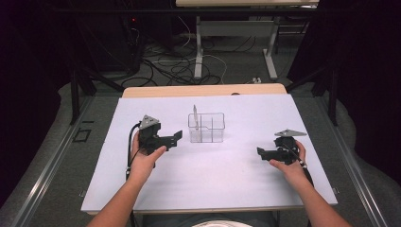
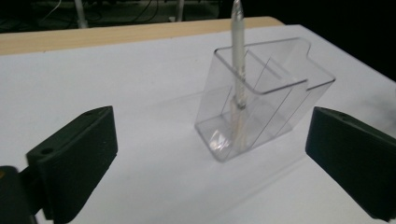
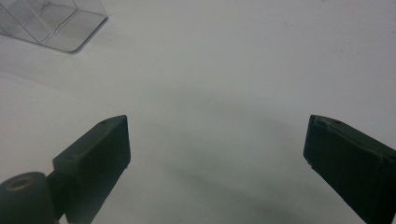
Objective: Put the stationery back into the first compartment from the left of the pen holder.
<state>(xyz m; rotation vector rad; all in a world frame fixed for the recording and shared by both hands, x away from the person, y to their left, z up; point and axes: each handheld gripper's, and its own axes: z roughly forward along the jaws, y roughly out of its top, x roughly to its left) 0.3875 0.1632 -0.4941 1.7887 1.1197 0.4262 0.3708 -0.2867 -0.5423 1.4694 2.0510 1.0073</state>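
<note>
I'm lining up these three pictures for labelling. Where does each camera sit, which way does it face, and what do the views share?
High view: above the person's side, looking forward and down on the table; both forearms, left gripper, right gripper.
Left gripper view: rides the left gripper, facing the clear holder with a pen; its open jaws show.
Right gripper view: rides the right gripper, facing bare table; open jaws.
Shared: the holder, in all three views.
</note>
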